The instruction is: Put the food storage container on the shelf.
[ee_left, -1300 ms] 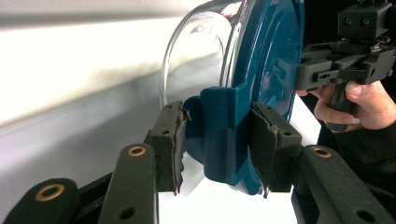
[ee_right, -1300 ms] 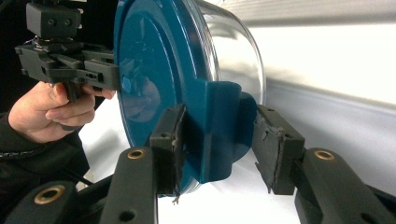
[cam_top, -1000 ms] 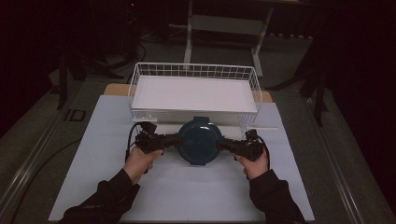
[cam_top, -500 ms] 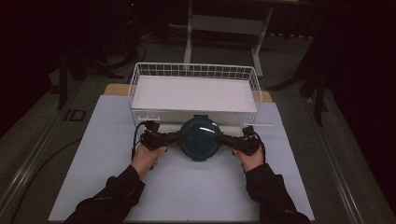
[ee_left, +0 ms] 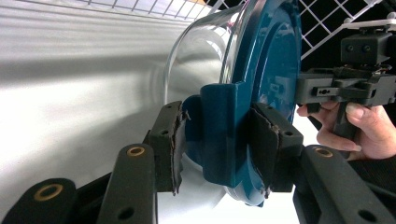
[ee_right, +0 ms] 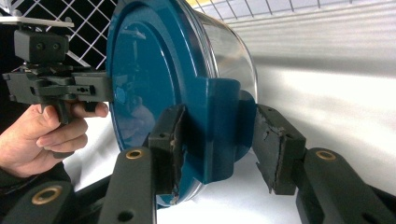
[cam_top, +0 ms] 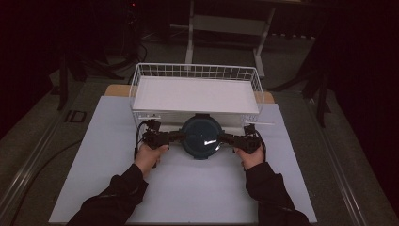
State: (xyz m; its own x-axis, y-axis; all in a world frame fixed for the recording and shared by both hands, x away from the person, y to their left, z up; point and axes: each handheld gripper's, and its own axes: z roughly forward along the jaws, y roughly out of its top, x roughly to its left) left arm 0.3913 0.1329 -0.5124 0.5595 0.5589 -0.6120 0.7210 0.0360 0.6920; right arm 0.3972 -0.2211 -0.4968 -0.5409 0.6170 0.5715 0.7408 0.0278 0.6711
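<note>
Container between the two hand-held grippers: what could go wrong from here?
1. The glass container with its blue lid hangs by two side latch tabs. In the right gripper view the right hand-held gripper touches its tab with one pad, and a gap shows at the other pad; it could slip.
2. The left hand-held gripper also pinches a lid tab, not the glass; the lid might unclip.
3. The wire basket is close ahead; the glass may strike its rim.
</note>
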